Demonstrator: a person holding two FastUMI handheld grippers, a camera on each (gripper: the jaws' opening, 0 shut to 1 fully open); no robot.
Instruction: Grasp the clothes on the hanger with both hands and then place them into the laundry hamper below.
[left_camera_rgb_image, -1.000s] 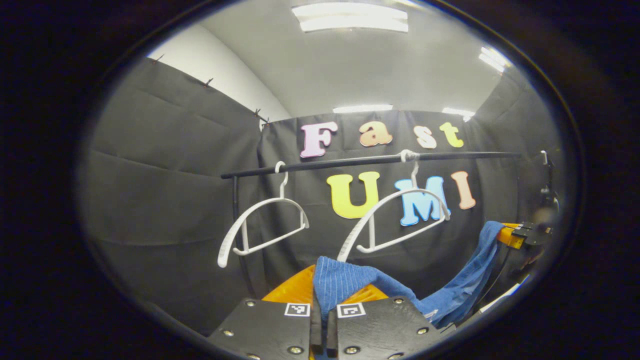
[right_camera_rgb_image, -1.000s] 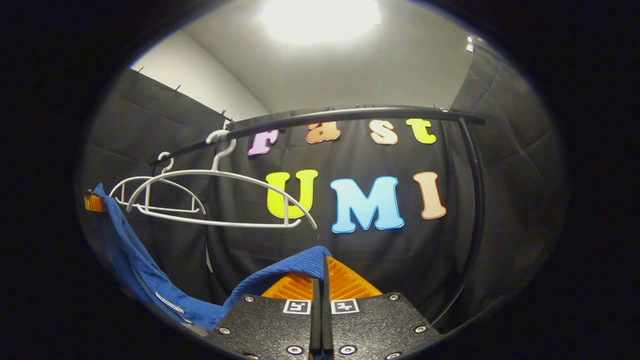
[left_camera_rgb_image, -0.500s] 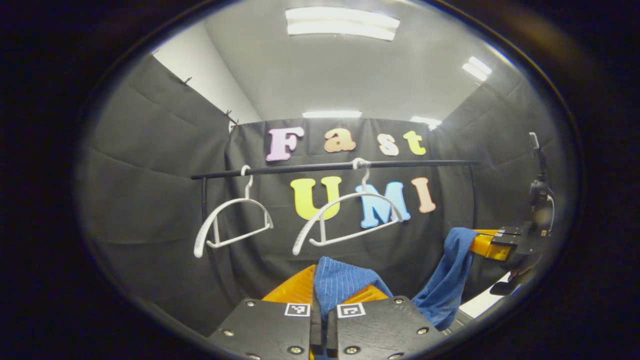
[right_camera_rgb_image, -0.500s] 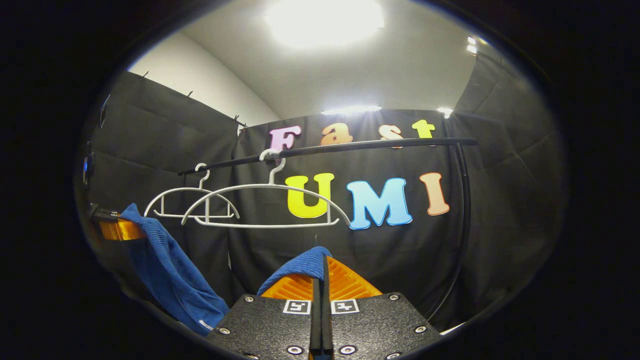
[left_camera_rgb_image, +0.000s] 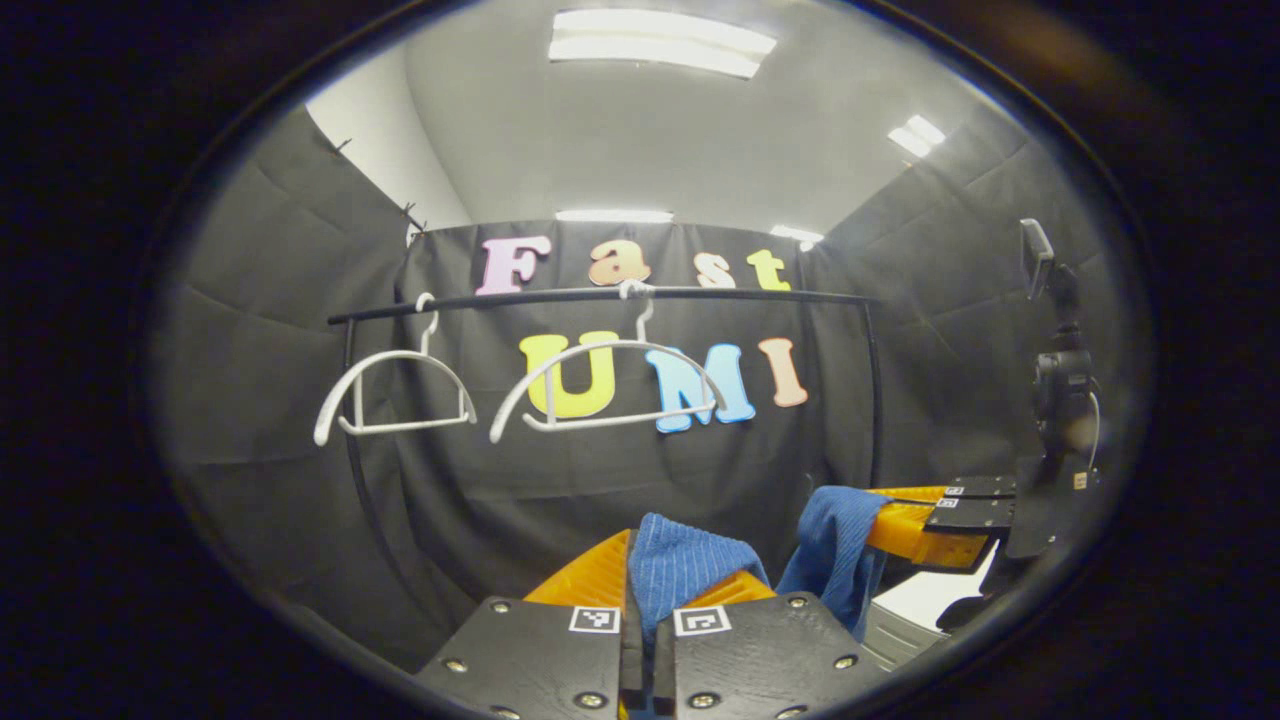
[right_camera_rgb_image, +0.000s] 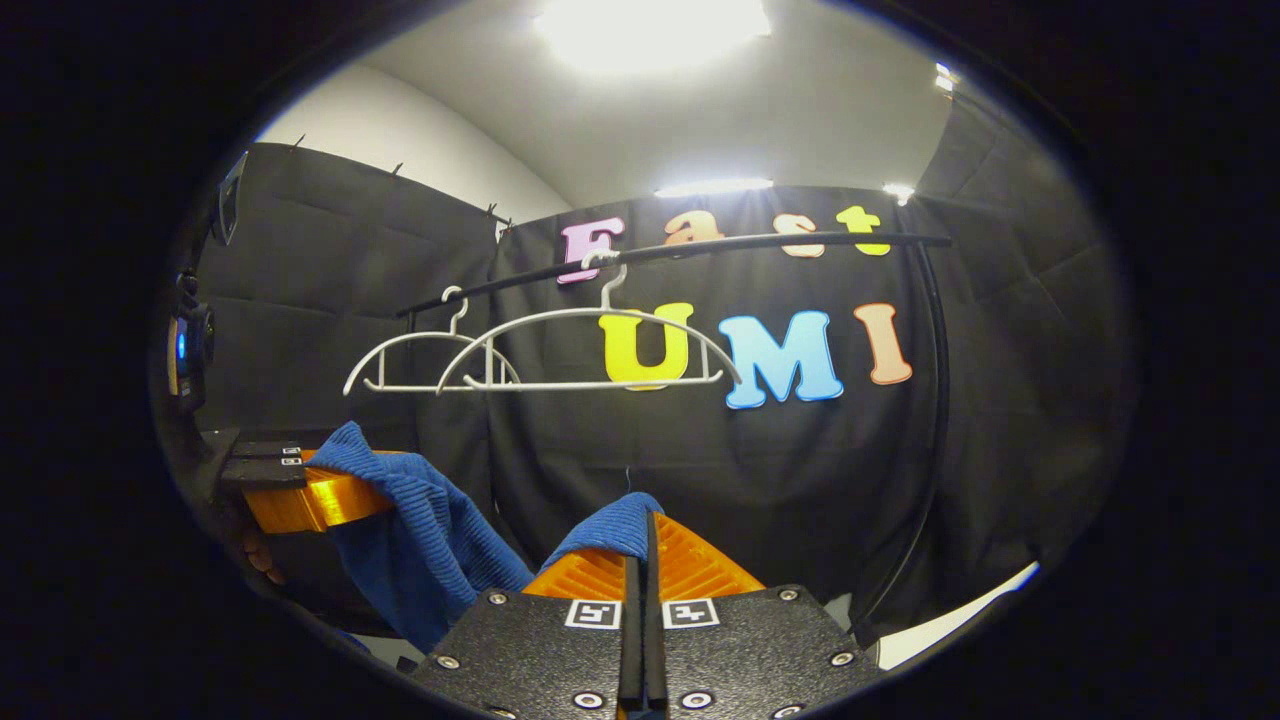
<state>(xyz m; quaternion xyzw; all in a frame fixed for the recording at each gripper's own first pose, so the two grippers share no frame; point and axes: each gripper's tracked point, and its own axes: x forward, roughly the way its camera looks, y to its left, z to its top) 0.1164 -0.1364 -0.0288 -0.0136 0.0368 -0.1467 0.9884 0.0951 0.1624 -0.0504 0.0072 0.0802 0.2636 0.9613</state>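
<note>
Two bare hangers (left_camera_rgb_image: 600, 385) on rail (left_camera_rgb_image: 600, 296); both grippers clamp blue garment (left_camera_rgb_image: 680, 565).

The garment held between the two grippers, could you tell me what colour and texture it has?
The garment is blue with a fine ribbed knit, clearest in the right gripper view.

Lower folds of the blue garment (right_camera_rgb_image: 430, 540) hidden behind the right gripper's (right_camera_rgb_image: 640, 545) body; rail's (left_camera_rgb_image: 600, 295) left post cut off below.
</note>
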